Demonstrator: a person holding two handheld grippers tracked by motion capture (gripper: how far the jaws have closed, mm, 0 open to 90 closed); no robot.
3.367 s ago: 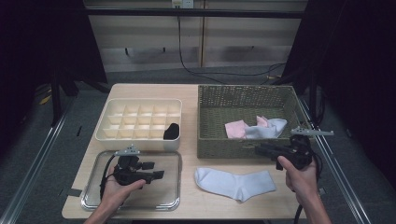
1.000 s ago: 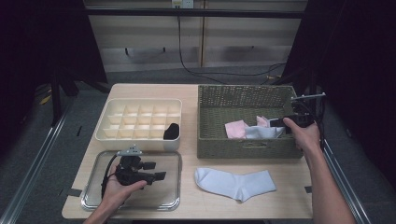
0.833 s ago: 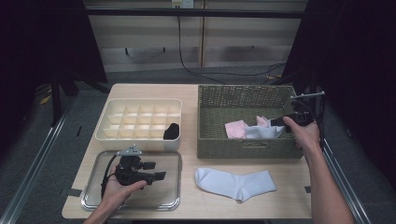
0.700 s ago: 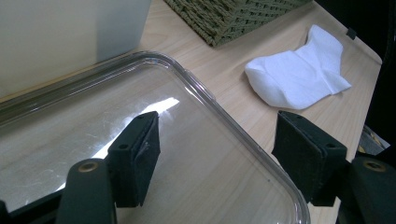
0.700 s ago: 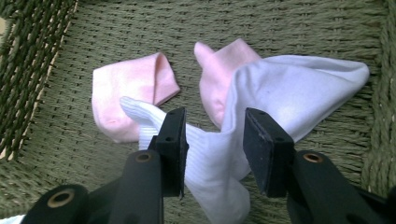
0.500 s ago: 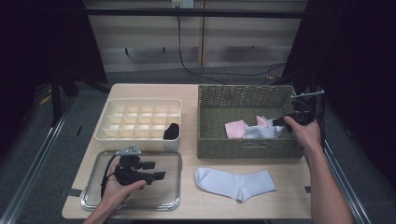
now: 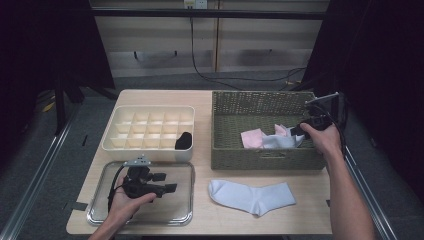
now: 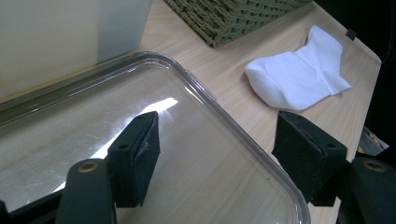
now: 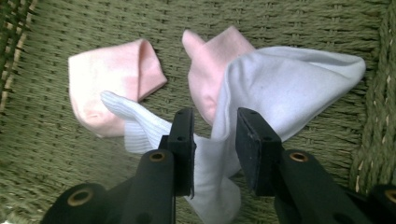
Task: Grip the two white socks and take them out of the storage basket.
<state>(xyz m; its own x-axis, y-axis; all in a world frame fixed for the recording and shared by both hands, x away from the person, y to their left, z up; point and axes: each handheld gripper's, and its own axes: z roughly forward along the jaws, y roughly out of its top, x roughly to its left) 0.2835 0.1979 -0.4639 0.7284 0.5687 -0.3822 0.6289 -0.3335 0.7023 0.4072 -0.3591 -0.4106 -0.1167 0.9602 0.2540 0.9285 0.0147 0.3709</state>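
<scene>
My right gripper (image 7: 295,132) reaches down into the green wicker basket (image 7: 265,157). Its jaws have just been closing and stand open a little, one on each side of a fold of a pale white sock (image 9: 280,88). Two pink socks (image 9: 112,84) (image 9: 210,65) lie beside the pale sock on the basket floor. Another white sock (image 7: 252,196) lies flat on the table in front of the basket. My left gripper (image 7: 165,182) rests over the clear tray (image 7: 185,200), open wide with nothing between its jaws.
A cream divider box (image 7: 150,130) stands behind the tray, with a black sock (image 7: 183,140) in its front right cell. The basket's walls close in around my right gripper. In the left gripper view the tray's rim (image 8: 196,79) curves towards the white sock (image 8: 299,79).
My right hand has gone from the table's front right, beside the flat white sock, up into the basket, where it has kept still over the last second. My left hand has not moved.
</scene>
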